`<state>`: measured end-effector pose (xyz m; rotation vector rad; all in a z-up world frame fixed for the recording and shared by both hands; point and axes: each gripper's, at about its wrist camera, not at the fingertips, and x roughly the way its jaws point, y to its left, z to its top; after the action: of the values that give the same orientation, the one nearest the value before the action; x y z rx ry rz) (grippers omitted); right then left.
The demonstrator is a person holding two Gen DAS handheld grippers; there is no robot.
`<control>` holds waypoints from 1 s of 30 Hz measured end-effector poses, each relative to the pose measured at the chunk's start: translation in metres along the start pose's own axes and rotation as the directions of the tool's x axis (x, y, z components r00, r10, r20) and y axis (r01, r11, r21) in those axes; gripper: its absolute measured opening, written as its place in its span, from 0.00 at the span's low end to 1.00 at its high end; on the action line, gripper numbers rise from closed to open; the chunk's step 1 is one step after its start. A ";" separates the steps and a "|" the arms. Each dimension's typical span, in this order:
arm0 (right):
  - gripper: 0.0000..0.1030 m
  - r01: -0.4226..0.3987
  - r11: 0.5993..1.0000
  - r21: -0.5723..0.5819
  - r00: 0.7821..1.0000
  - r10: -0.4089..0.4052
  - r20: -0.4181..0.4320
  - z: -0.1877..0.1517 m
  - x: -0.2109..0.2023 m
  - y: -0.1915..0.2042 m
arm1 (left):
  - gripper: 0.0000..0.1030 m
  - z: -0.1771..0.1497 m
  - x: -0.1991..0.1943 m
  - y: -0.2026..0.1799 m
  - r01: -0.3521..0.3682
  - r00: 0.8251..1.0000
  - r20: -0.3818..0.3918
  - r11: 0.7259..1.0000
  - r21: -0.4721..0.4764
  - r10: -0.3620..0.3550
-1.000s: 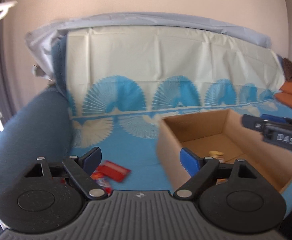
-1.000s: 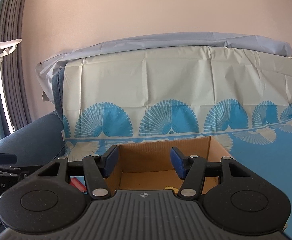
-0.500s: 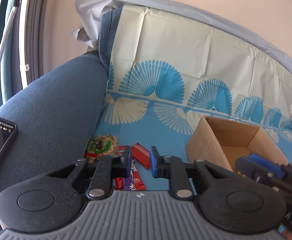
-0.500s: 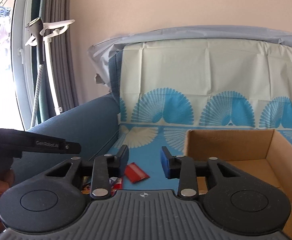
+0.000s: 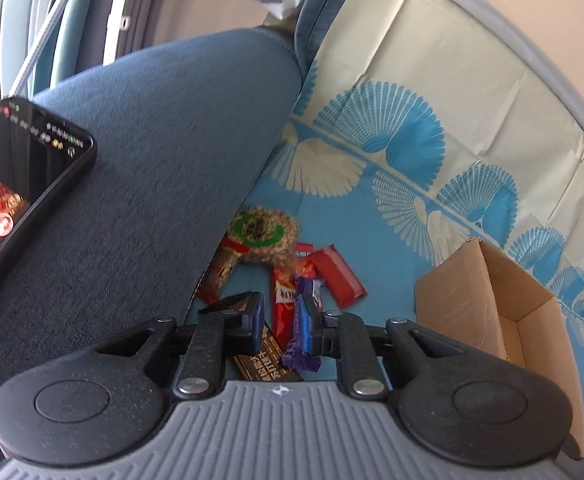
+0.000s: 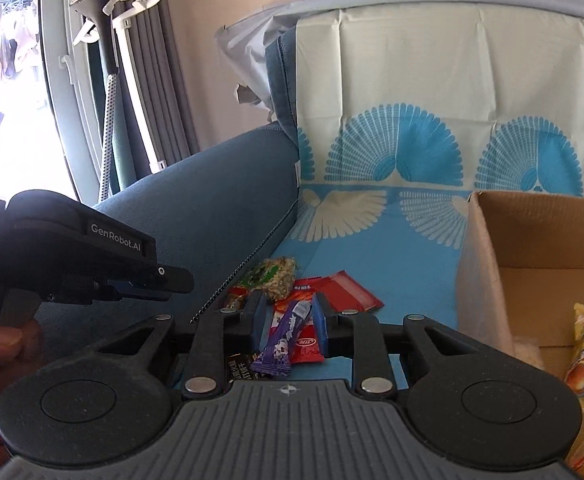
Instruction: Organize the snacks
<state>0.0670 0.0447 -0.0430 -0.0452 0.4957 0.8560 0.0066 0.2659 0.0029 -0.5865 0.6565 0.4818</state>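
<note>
The left gripper (image 5: 280, 322) hung over a pile of snacks on the sofa seat, its jaws drawn in to a narrow gap. Nothing was pinched between the pads; through the gap a red bar (image 5: 283, 308) lay on the seat below, and a purple wrapper (image 5: 306, 340) lay just beside the right-hand pad, though whether it touched the pad could not be told. A dark packet (image 5: 262, 364) lay under the left-hand finger.

The right gripper (image 6: 288, 326) also had its jaws narrow. The same purple wrapper (image 6: 282, 340) showed in the gap, slanting up between the pads, with a red packet (image 6: 306, 346) behind it; the pads stood a little apart from the wrapper, which seemed to lie on the pile rather than be held.

Other snacks lay beyond: a round seed cake (image 5: 262, 236) with a green label and a flat red packet (image 5: 338, 276), close to the blue sofa arm (image 5: 152, 184). The cardboard box (image 6: 532, 240) stood on the patterned cover (image 6: 372, 248) to the right, with a few snacks inside. A phone (image 5: 20, 184) rested on the sofa arm.
</note>
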 end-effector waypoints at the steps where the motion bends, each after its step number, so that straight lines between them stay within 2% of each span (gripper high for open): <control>1: 0.33 -0.002 1.000 0.006 1.000 0.002 -0.018 0.000 0.008 0.001 | 0.20 0.000 0.003 0.001 0.001 1.000 -0.011 1.000 -0.006 -0.001; 8: 0.41 0.023 0.999 0.036 0.996 -0.020 -0.083 0.000 0.051 0.003 | 0.25 0.000 0.013 0.008 -0.002 0.998 -0.063 0.998 -0.061 -0.002; 11: 0.44 0.033 0.998 0.051 0.993 -0.028 -0.111 0.000 0.068 0.002 | 0.28 0.000 0.017 0.011 -0.003 0.997 -0.075 0.997 -0.080 -0.003; 16: 0.52 0.049 0.997 0.066 0.986 -0.038 -0.164 -0.003 0.097 0.000 | 0.28 0.000 0.020 0.010 -0.008 0.997 -0.076 0.996 -0.084 0.002; 23: 0.53 0.069 0.996 0.058 0.971 -0.054 -0.231 -0.012 0.122 -0.001 | 0.28 -0.001 0.022 0.009 -0.011 0.997 -0.073 0.997 -0.081 0.005; 24: 0.48 0.070 0.996 0.058 0.969 -0.054 -0.239 -0.013 0.124 -0.002 | 0.29 -0.001 0.022 0.009 -0.011 0.997 -0.073 0.997 -0.082 0.005; 25: 0.35 0.072 0.996 0.054 0.968 -0.056 -0.245 -0.014 0.126 -0.002 | 0.29 -0.001 0.022 0.009 -0.010 0.997 -0.072 0.996 -0.083 0.004; 27: 0.20 0.078 0.996 0.042 0.964 -0.064 -0.258 -0.015 0.128 -0.003 | 0.29 0.000 0.022 0.010 -0.009 0.997 -0.072 0.996 -0.085 0.003; 28: 0.17 0.076 0.996 0.045 0.964 -0.062 -0.259 -0.016 0.127 -0.005 | 0.29 0.000 0.022 0.010 -0.009 0.997 -0.071 0.996 -0.085 0.003; 30: 0.16 0.075 0.996 0.049 0.965 -0.060 -0.254 -0.017 0.124 -0.007 | 0.29 0.000 0.022 0.009 -0.011 0.997 -0.071 0.997 -0.082 0.005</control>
<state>0.1333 0.1245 -0.1128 -0.1183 0.7540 0.7716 0.0169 0.2776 -0.0153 -0.6816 0.7095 0.4994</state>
